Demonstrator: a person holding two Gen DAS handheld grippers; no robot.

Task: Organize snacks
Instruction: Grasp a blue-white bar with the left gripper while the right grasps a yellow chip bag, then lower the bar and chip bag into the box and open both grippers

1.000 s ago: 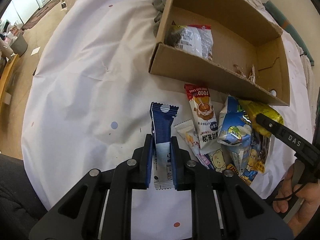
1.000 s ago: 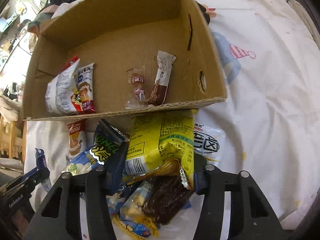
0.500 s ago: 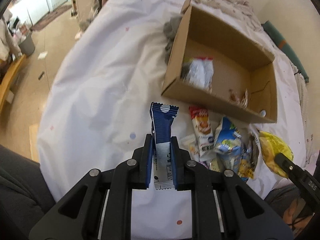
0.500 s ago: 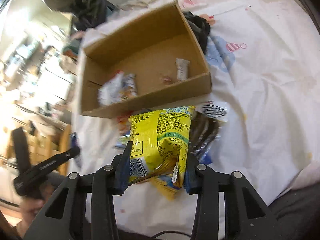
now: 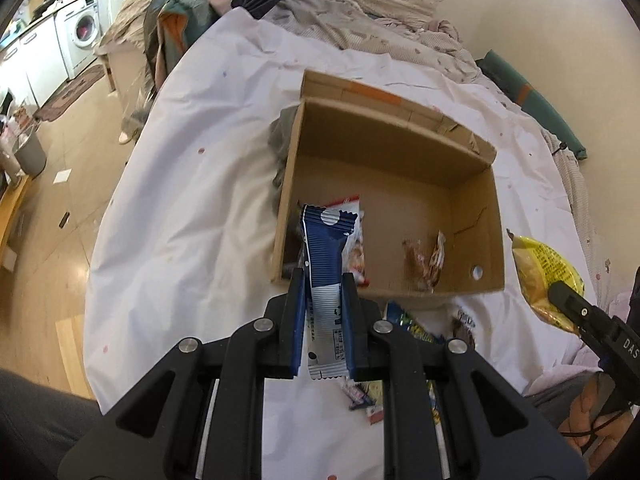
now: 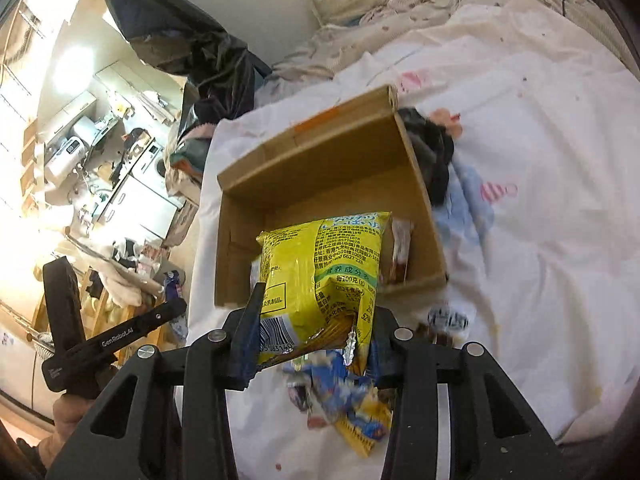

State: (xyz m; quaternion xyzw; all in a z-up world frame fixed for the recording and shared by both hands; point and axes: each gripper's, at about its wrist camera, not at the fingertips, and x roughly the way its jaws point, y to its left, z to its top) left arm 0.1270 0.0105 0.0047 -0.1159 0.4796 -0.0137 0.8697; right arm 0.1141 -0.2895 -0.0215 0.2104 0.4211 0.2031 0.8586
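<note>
blue wafer packet [image 5: 325,268]: clamped upright in the left gripper [image 5: 323,320], jaws narrow on its silver lower half; top end now over the near-left corner of the cardboard box [image 5: 476,184].
yellow snack bag [image 6: 320,276]: pinched by the right gripper [image 6: 312,344] at its torn lower edge, jaws fairly wide around the bulky bag; hangs in the air in front of the box's near wall.
change: a second ago both grippers were low at the pile, packet and bag on or near the sheet; both are now lifted and carried toward the box, which looks smaller and further below.
meaning: both picks seem done, looks like mid-transport; release into the box is likely next.
box contents: white-red packet [image 5: 354,240] at the left end, partly hidden behind the blue packet; small brown wrapped snacks [image 5: 424,260] near the right wall.
loose pile [image 6: 344,404]: several packets on the white sheet [image 5: 192,200] just in front of the box, blurred, not yet sorted.
surroundings: rumpled bedding [image 5: 384,12] beyond the box, washing machine [image 5: 82,36] far left.
</note>
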